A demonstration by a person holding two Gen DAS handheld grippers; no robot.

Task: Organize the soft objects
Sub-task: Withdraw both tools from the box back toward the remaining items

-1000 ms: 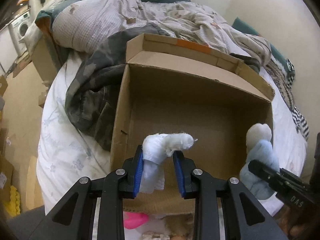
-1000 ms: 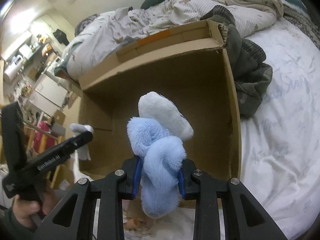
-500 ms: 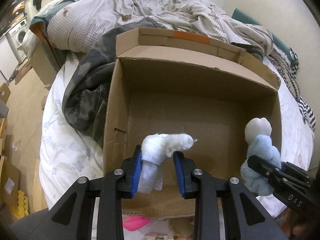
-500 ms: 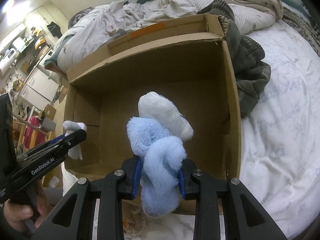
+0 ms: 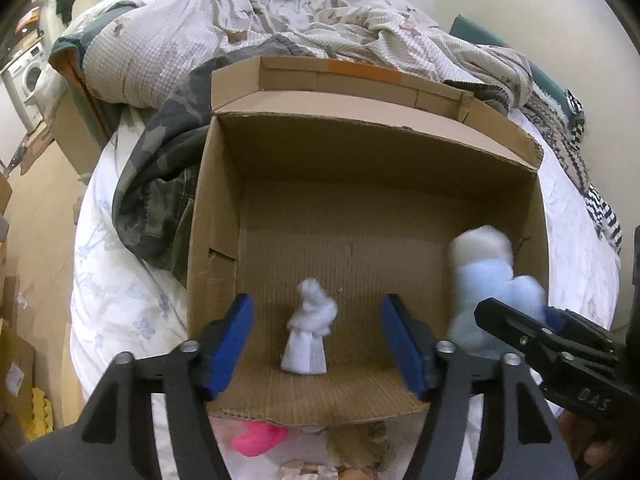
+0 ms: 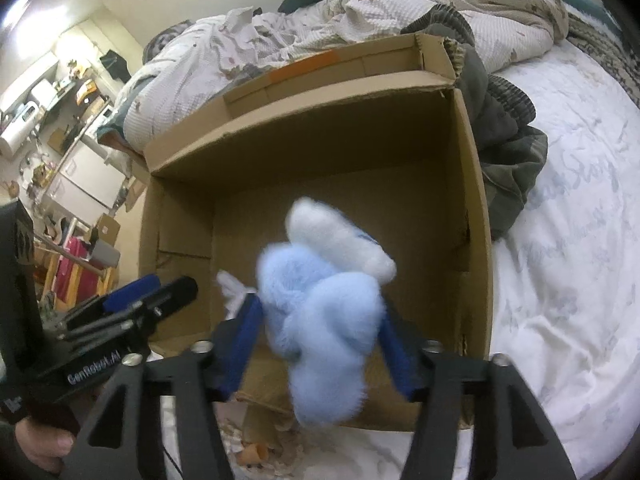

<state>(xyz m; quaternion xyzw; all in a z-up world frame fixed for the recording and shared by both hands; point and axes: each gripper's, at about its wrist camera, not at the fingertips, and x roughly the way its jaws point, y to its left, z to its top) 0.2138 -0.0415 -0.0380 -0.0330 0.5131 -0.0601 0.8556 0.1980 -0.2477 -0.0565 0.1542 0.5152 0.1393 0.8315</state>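
An open cardboard box (image 5: 216, 220) stands on the bed. My left gripper (image 5: 316, 320) hangs over its near edge with its jaws opening. A white soft bundle (image 5: 308, 332) sits free on the box floor between them, touching neither pad. My right gripper (image 6: 320, 320) is over the box's (image 6: 472, 200) near right corner, jaws also opening. The blue and white plush (image 6: 320, 300) between them is blurred and slipping down. In the left wrist view the plush (image 5: 492, 276) shows beside the right gripper (image 5: 520, 320). The right wrist view shows the left gripper (image 6: 160, 292) and the white bundle (image 6: 232, 288).
A white sheet (image 6: 560, 280) covers the bed, with a crumpled duvet (image 5: 280, 20) behind the box. A dark camouflage garment (image 5: 160, 168) lies against the box. A pink object (image 5: 260, 438) lies below the box's near edge. A person's hand (image 6: 40, 444) holds the left gripper.
Both pairs of jaws have spread apart. The white bundle left the left pads and dropped to the box floor. The blue plush has come loose and blurs downward.
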